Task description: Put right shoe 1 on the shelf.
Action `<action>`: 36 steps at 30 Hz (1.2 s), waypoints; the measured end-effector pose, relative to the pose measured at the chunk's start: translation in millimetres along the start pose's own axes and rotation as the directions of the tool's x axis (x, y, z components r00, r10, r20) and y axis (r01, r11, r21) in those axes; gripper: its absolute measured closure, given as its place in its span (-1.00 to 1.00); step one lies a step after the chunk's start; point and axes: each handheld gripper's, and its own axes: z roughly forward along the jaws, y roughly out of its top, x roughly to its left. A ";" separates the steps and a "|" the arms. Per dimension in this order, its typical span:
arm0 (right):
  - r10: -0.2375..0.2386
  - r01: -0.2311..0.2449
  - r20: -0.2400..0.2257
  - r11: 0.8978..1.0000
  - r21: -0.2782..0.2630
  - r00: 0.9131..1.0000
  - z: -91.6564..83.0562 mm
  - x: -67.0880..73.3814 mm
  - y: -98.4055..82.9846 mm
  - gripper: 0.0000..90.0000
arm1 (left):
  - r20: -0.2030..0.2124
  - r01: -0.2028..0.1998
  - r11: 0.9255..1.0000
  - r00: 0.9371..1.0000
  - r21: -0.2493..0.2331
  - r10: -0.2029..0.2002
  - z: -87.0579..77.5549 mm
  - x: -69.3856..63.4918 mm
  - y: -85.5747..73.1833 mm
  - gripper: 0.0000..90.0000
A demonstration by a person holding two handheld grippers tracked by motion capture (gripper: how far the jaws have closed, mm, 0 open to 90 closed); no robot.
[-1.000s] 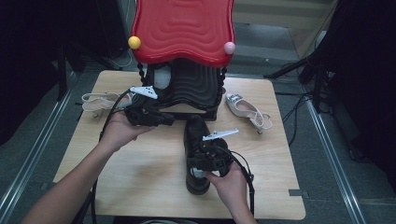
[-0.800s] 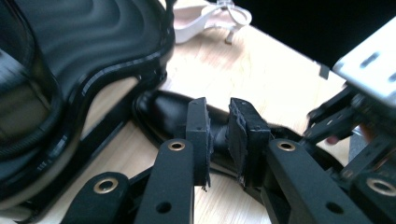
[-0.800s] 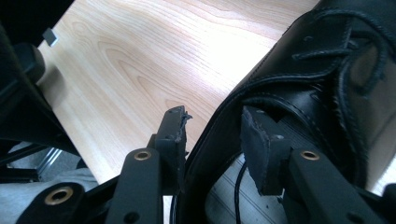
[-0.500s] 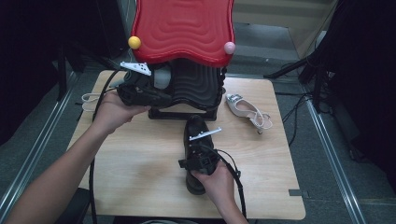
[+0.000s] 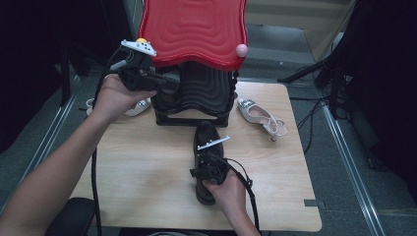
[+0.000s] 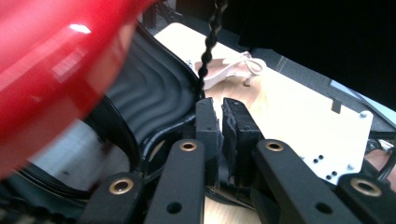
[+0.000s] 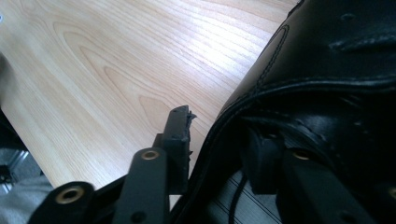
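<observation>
A black leather shoe [image 5: 206, 135] lies on the wooden table [image 5: 142, 167] in front of a black ribbed stand [image 5: 206, 91] with a red wavy top [image 5: 194, 27]. My right gripper [image 5: 206, 156] is shut on the black shoe's collar. In the right gripper view one finger [image 7: 180, 133] is outside the black shoe [image 7: 327, 70] and the other inside it. My left gripper [image 5: 176, 81] is held high at the stand's left side, just under the red top. Its jaws [image 6: 222, 109] are pressed together with nothing seen between them, in front of the black ribbed stand [image 6: 149, 93].
One white sandal [image 5: 260, 115] lies right of the stand, another white sandal [image 5: 133, 105] to its left behind my left hand. A black bead chain [image 6: 210, 42] hangs from the red top [image 6: 51, 60]. A pink ball [image 5: 241, 49] and a yellow ball [image 5: 141, 41] sit at its corners.
My left gripper has risen from the table and gone up to the stand's left side under the red top. The right gripper and the black shoe have hardly moved.
</observation>
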 end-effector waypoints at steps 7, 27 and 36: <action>0.035 -0.035 -0.012 0.999 0.022 0.999 -7.2 -11.1 -2.3 0.82 | -0.008 0.003 1.000 1.000 -0.008 -0.003 -6.1 6.2 11.3 1.00; 0.087 -0.093 -0.067 0.992 -0.090 0.994 -64.0 -48.4 -8.7 0.93 | -0.126 -0.018 1.000 0.992 -0.023 0.015 -24.3 17.7 71.1 1.00; 0.081 -0.092 -0.094 0.988 -0.123 0.992 -90.8 -48.1 -6.2 0.93 | -0.161 0.003 1.000 0.987 -0.008 -0.004 -11.9 26.7 72.5 0.99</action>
